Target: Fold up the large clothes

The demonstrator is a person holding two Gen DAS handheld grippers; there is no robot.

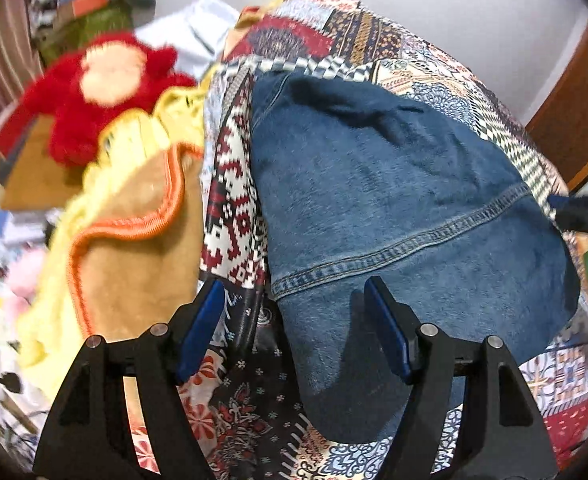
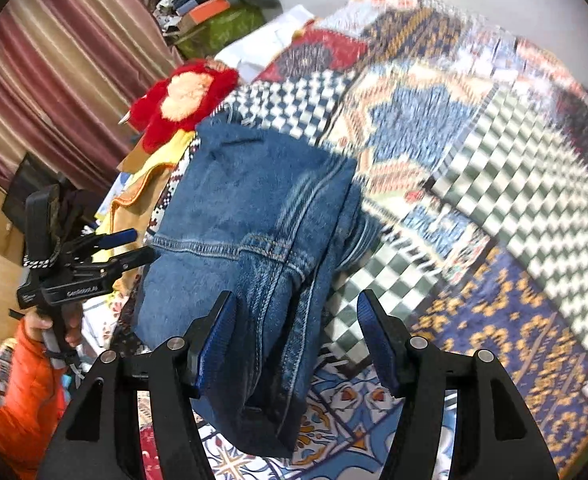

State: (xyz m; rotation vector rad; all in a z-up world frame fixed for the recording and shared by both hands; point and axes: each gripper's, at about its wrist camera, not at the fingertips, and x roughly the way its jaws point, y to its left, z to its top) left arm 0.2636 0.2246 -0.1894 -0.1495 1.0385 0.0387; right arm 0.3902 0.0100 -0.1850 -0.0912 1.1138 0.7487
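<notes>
A folded pair of blue jeans lies on a patterned patchwork bedspread. My left gripper is open, its fingers apart above the near edge of the jeans, holding nothing. In the right wrist view the jeans lie in a folded stack on the bedspread. My right gripper is open over the near end of the jeans, empty. The left gripper also shows in the right wrist view, at the jeans' left edge. The right gripper's tip shows in the left wrist view at the right.
A red plush toy and a yellow and tan blanket lie left of the jeans. A heap of boxes and clothes stands at the back by striped curtains. A person's orange sleeve is low at left.
</notes>
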